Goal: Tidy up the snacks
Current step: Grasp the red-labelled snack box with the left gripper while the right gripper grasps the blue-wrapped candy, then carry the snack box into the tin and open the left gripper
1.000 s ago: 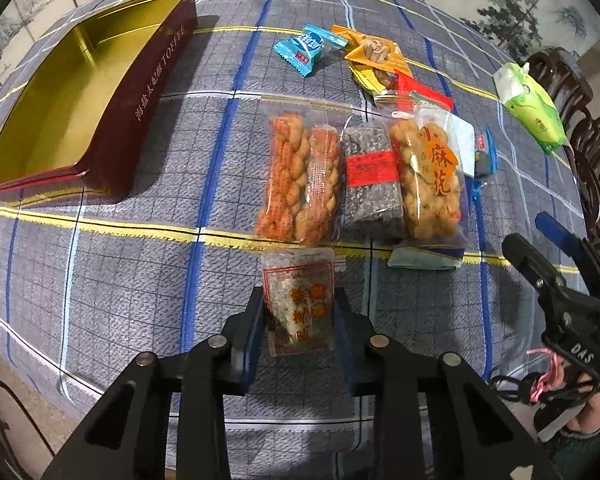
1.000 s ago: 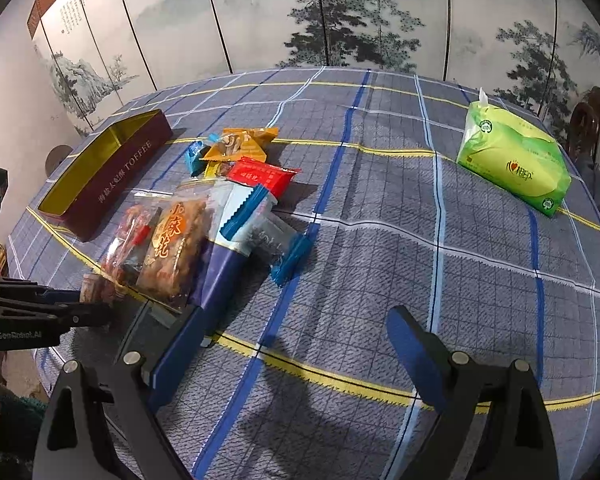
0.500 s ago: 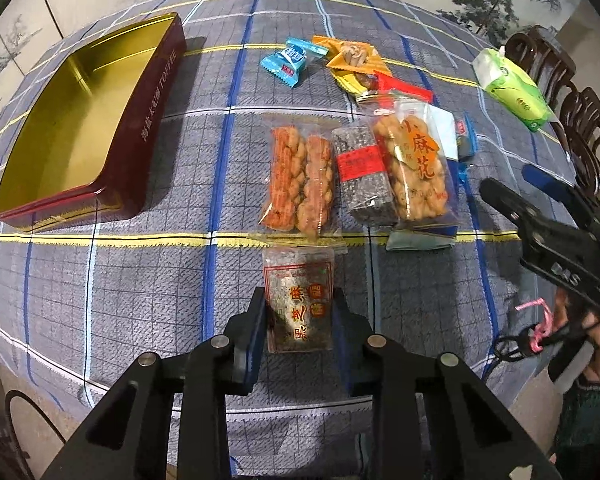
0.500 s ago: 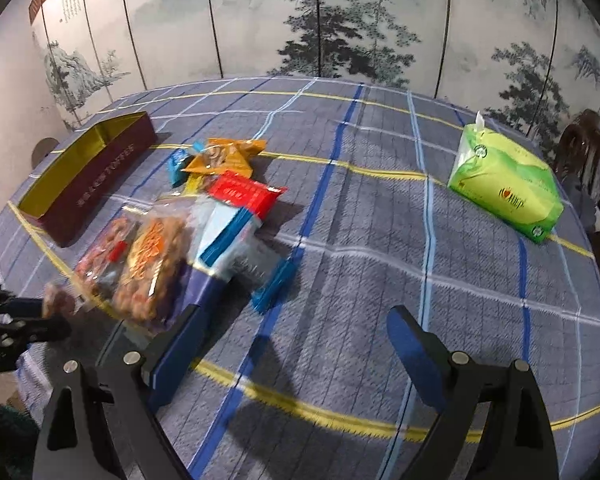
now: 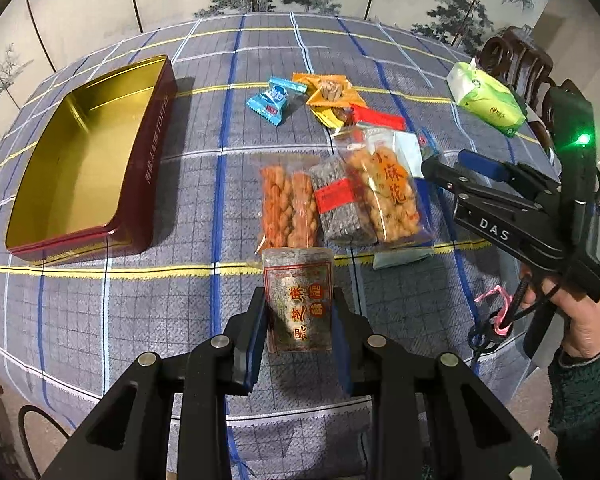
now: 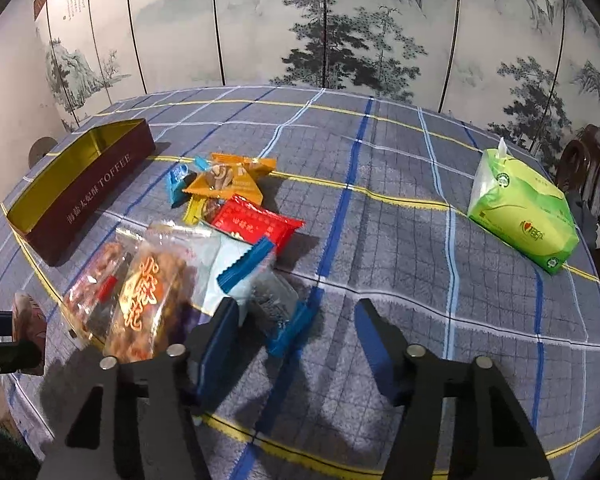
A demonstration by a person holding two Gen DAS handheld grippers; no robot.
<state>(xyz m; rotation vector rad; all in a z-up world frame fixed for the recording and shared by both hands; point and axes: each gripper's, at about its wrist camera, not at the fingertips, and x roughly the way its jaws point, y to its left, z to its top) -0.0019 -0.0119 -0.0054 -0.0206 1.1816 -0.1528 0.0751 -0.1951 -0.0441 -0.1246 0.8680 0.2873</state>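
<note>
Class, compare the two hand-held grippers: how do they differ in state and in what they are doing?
The left hand-held gripper is shut on a sesame snack packet; the right hand-held gripper is open and holds nothing. The left one carries its packet above the tablecloth; the right one hovers beside the snack pile. Both have black frames with blue finger pads.

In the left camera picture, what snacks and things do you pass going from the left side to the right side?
Toffee tin → blue candy → twisted dough sticks → dark sesame bar → green tissue pack → right gripper.
</note>
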